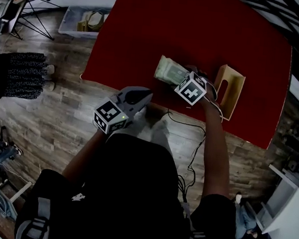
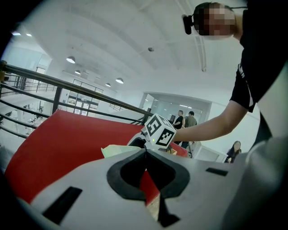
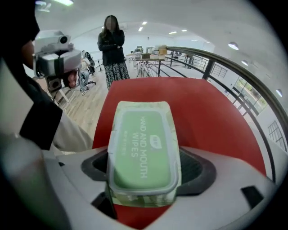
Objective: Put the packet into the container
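While the right claw is pinching the packet's long sides, the container is sitting just to its right.

Packet: green lid, white capitals "HAND AND MOUTH WIPES", two lines running lengthwise down lid. Small white logo at 3 o'clock from words in right gripper view, too small to read.

Right cube, left cube: black-and-white square code markers, no letters. Left cube at 7 o'clock from right cube in head view.
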Demonstrator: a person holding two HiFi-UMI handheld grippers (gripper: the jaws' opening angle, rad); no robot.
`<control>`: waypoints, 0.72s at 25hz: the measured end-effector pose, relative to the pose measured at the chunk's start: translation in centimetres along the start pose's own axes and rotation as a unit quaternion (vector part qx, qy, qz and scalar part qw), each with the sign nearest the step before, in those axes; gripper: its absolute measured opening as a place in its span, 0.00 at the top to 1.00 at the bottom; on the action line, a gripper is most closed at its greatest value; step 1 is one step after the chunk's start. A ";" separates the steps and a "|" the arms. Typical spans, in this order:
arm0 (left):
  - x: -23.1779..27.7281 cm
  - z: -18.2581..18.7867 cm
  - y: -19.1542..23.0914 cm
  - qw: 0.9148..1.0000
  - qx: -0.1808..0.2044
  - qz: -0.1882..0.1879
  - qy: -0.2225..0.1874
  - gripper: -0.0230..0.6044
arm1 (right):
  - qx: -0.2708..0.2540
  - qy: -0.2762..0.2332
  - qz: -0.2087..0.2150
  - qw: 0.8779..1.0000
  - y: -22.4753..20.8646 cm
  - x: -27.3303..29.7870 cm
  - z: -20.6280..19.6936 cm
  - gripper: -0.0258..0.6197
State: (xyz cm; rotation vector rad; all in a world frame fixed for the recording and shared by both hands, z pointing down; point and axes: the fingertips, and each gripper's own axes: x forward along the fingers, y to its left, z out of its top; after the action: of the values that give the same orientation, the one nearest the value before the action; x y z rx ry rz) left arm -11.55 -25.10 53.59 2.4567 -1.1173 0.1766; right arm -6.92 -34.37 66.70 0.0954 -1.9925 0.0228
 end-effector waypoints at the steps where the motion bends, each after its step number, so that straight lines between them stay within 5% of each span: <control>1: 0.1 0.3 -0.1 1.000 0.002 -0.005 -0.002 0.95 | 0.012 -0.006 -0.007 1.000 -0.2 -0.8 0.3 0.31; 10: 2.8 1.9 -2.3 0.998 0.014 -0.057 0.003 0.95 | 0.115 -0.032 -0.082 0.990 -2.9 -7.5 -1.2 0.30; 18: 6.5 3.1 -5.6 0.994 0.037 -0.107 0.005 0.95 | 0.232 -0.042 -0.154 0.959 -5.5 -13.7 -8.4 0.30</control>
State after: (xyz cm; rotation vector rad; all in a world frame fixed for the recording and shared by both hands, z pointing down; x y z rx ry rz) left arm -3.30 -27.67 50.78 2.6166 -0.8507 0.1660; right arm 6.71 -38.58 57.48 0.7181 -2.0025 0.2914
